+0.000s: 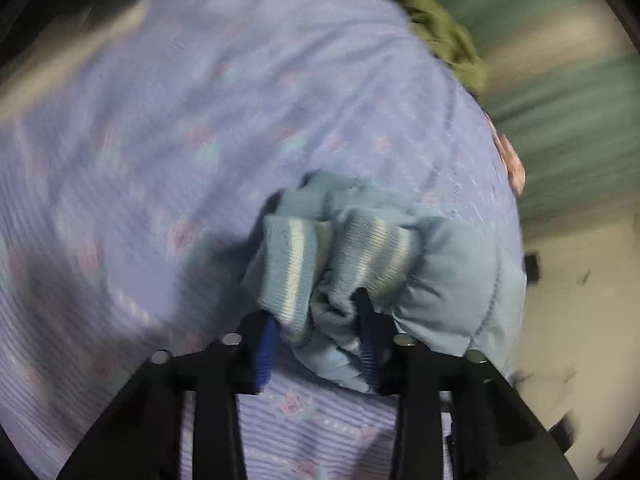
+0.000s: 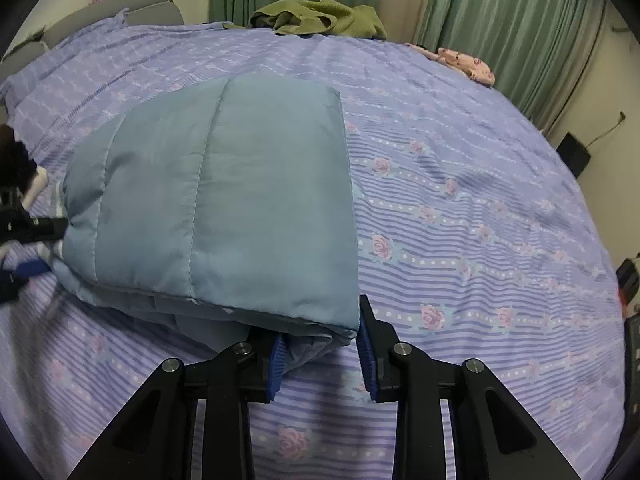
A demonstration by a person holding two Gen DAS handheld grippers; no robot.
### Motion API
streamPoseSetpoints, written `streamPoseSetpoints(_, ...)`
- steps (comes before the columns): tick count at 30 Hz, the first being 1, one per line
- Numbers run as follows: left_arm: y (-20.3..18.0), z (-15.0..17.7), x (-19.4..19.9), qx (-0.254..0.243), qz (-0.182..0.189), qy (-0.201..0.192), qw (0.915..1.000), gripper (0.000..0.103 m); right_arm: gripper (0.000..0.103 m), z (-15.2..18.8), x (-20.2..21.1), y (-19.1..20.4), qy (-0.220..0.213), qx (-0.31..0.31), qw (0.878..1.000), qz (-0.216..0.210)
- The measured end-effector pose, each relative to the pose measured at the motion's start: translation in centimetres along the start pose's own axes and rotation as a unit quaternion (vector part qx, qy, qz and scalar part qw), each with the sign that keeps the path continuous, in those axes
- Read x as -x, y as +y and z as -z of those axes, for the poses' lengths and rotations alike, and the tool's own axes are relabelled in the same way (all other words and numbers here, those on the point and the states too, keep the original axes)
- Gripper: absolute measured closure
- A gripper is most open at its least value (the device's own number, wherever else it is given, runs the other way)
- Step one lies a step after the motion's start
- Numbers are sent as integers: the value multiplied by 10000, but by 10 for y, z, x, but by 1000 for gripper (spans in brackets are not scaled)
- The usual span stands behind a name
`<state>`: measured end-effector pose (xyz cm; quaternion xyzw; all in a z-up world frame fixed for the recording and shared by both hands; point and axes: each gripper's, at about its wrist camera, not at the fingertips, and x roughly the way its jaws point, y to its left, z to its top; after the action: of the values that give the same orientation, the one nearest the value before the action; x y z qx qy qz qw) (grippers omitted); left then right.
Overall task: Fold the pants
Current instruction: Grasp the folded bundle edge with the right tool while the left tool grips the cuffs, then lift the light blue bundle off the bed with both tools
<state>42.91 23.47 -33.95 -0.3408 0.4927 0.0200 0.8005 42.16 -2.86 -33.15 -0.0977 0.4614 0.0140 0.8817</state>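
Light blue quilted pants (image 2: 216,200) lie folded on a purple floral bed sheet (image 2: 460,208). In the left wrist view my left gripper (image 1: 320,320) is shut on the pants' bunched striped rib cuffs (image 1: 332,252); that view is motion-blurred. In the right wrist view my right gripper (image 2: 320,332) straddles the near corner of the folded pants, with fabric between its blue pads (image 2: 366,344); the jaws stand somewhat apart. The left gripper (image 2: 28,236) shows at the pants' left edge in the right wrist view.
An olive green garment (image 2: 320,16) lies at the bed's far edge, also in the left wrist view (image 1: 444,36). A pink floral cloth (image 2: 464,62) lies at the far right edge. Green curtains (image 2: 500,20) hang behind. A grey headboard (image 2: 120,8) is far left.
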Motion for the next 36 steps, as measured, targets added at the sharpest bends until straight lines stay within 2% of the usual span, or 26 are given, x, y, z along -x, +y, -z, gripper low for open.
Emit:
streamPoseSetpoints(2, -24, 0, 14, -684, -36, -314, 9972, 73, 76, 4, 2, 2, -66, 101, 9997, 202)
streamPoseSetpoints(4, -39, -3, 21, -1000, 150, -491, 9937, 73, 76, 8, 3, 0, -100, 118, 9992, 378)
streamPoseSetpoints(6, -40, -8, 11, -987, 102, -408, 9942, 73, 76, 10, 1, -5, -34, -14, 9990, 451)
streamPoseSetpoints(10, -24, -13, -9, -840, -209, -277, 9959, 71, 74, 6, 2, -5, -37, 1, 9996, 282)
streamPoseSetpoints(11, -20, -13, -7, -773, -177, -264, 9965, 71, 70, 5, 5, -6, -53, 23, 9999, 148)
streamPoseSetpoints(12, -20, -13, -7, -732, -170, -259, 9968, 70, 61, 5, 8, -7, -51, 30, 10000, 62)
streamPoseSetpoints(14, -18, -11, -4, -730, -208, -252, 9968, 69, 50, 5, 18, -14, -78, -59, 9999, -84)
streamPoseSetpoints(16, -17, -8, -2, -814, -266, -249, 9960, 68, 50, 7, 33, -27, -184, -349, 9978, -536)
streamPoseSetpoints(17, -18, -7, -1, -867, -286, -252, 9955, 67, 47, 8, 42, -36, -278, -560, 9951, -766)
streamPoseSetpoints(18, -20, -5, 0, -954, -338, -277, 9945, 67, 36, 6, 50, -44, -403, -782, 9922, -880)
streamPoseSetpoints(20, -24, -4, -1, -1046, -396, -298, 9933, 67, 21, -3, 63, -61, -774, -1226, 9854, -897)
streamPoseSetpoints(22, -26, -7, -6, -1000, -381, -292, 9938, 67, 20, -17, 62, -73, -1013, -1516, 9781, -999)
streamPoseSetpoints(27, -24, -11, -7, -963, -336, -247, 9945, 65, 21, -45, 10, -83, -467, -1950, 9639, -1750)
streamPoseSetpoints(30, -23, -14, -10, -1007, -349, -235, 9940, 64, 21, -39, -21, -84, -82, -2277, 9504, -2115)
streamPoseSetpoints(33, -21, -14, -11, -1075, -386, -237, 9932, 63, 21, -27, -38, -84, 97, -2608, 9345, -2420)
streamPoseSetpoints(36, -15, -17, -12, -994, -384, -221, 9941, 60, 21, -22, -49, -74, 246, -2586, 9328, -2497)
